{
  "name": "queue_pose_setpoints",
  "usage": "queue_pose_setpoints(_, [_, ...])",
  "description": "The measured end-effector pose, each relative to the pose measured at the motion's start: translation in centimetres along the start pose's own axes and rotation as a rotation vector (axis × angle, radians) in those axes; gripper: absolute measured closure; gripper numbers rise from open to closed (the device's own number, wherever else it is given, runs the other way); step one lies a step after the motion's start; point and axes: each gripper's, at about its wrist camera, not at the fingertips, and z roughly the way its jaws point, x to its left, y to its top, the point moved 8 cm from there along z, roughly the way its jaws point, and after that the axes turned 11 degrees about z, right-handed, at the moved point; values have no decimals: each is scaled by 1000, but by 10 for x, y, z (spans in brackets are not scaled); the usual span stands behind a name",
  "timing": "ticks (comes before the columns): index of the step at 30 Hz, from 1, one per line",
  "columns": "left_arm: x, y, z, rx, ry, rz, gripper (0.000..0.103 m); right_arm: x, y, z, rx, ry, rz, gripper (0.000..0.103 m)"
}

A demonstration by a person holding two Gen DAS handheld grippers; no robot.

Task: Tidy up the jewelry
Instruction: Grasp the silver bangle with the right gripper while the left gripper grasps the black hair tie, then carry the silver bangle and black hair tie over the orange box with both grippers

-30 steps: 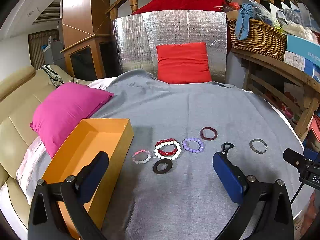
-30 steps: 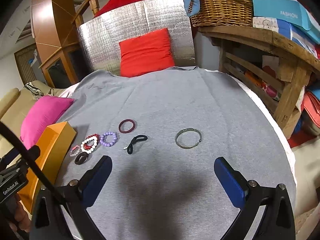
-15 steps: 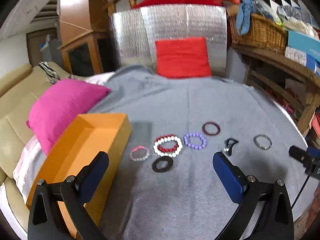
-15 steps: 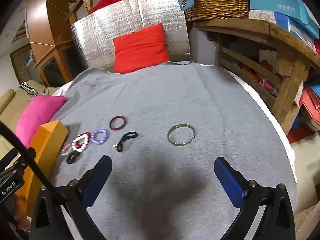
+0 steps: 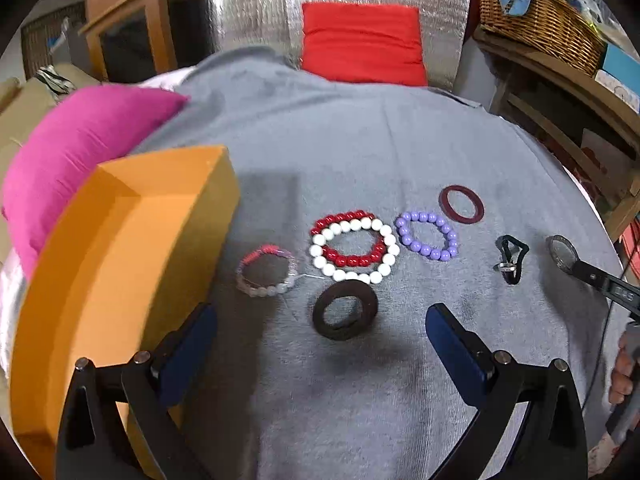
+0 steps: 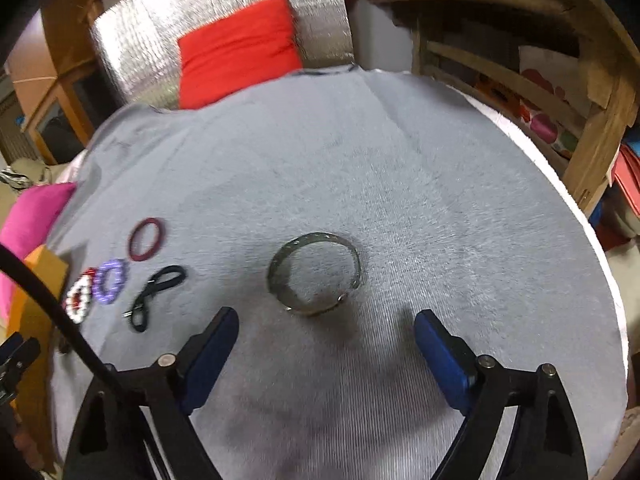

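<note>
Grey cloth [image 5: 360,152] covers a round surface, backed by a silver foil panel [image 5: 248,4] and a red cushion [image 5: 362,42], with a pink cushion [image 5: 76,148] off its left edge.

Furthest left on the cloth stands an open orange box [image 5: 120,264], nothing visible inside it. Just right of its wall lies a small pink and clear beaded bracelet [image 5: 266,270]. Next comes a white bead bracelet [image 5: 354,250] overlapping a red bead bracelet [image 5: 352,238], and in front of them a flat black ring [image 5: 345,315]. Then a purple bead bracelet [image 5: 427,236], a dark red bangle [image 5: 461,204] behind it, a black looped cord [image 5: 510,256] with a small metal piece, and far right, well apart from the rest, a metal bangle [image 6: 314,274].

The left gripper [image 5: 320,336] hovers with its jaws spread wide and nothing between them. The black ring lies straight ahead, centred in the gap and close to the fingertips, lying flat and nearly round, so it has no long axis to line up with.

The right gripper [image 6: 326,340] is likewise spread wide and empty, and the metal bangle sits just ahead of it, centred between the blue pads [image 6: 440,354]. It stands on its lower edge rather than flat, its opening facing the camera.

Each hand appears lined up on its own nearest piece. The box is beside the left hand, so the black ring has the shorter trip; the bangle would have to cross the whole row.
</note>
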Motion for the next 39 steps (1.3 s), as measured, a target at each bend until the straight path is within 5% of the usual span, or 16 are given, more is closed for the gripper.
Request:
queue_pose_setpoints(5, [-14, 7, 19, 25, -49, 4, 15, 3, 5, 19, -21, -43, -24, 24])
queue_pose_setpoints(7, [-30, 13, 24, 13, -89, 18, 15, 6, 5, 20, -36, -44, -38, 39])
queue_pose_setpoints(12, [-77, 34, 27, -42, -146, 104, 15, 10, 7, 20, -61, -36, -41, 50])
queue_pose_setpoints(15, [-106, 41, 33, -49, -200, 123, 15, 7, 7, 19, -64, -23, -32, 79])
queue_pose_setpoints(18, [-127, 48, 39, -62, -220, 145, 15, -1, 8, 15, -49, 28, 13, 82])
queue_pose_setpoints(21, [-140, 52, 49, -51, -228, 169, 16, -7, 9, 10, -25, 69, 25, 80])
queue_pose_setpoints(23, [-151, 49, 54, -36, -238, 189, 30, -12, 11, 10, 19, 120, 46, 71])
queue_pose_setpoints(25, [-159, 46, 61, -7, -255, 210, 48, -13, 13, 7, 39, 163, 61, 27])
queue_pose_setpoints(26, [-161, 45, 65, 3, -244, 219, 52, -15, 16, 3, 5, 163, 67, 22])
queue_pose_setpoints(27, [-162, 47, 65, -13, -234, 228, 54, -15, 20, 1, -22, 161, 63, 21])
queue_pose_setpoints(29, [-164, 52, 66, -36, -265, 235, 81, -10, 24, 0, -42, 165, 39, 21])
queue_pose_setpoints(35, [-156, 53, 61, -66, -303, 235, 82, 12, 28, 35, -46, 56, -37, 24])
queue_pose_setpoints(36, [-149, 54, 56, -76, -304, 236, 82, 15, 28, 38, -52, 30, -66, 35])
queue_pose_setpoints(37, [-146, 56, 53, -85, -303, 233, 95, 18, 28, 41, -60, -4, -94, 40])
queue_pose_setpoints(39, [-138, 58, 46, -100, -318, 212, 95, 20, 28, 42, -69, -28, -107, 40])
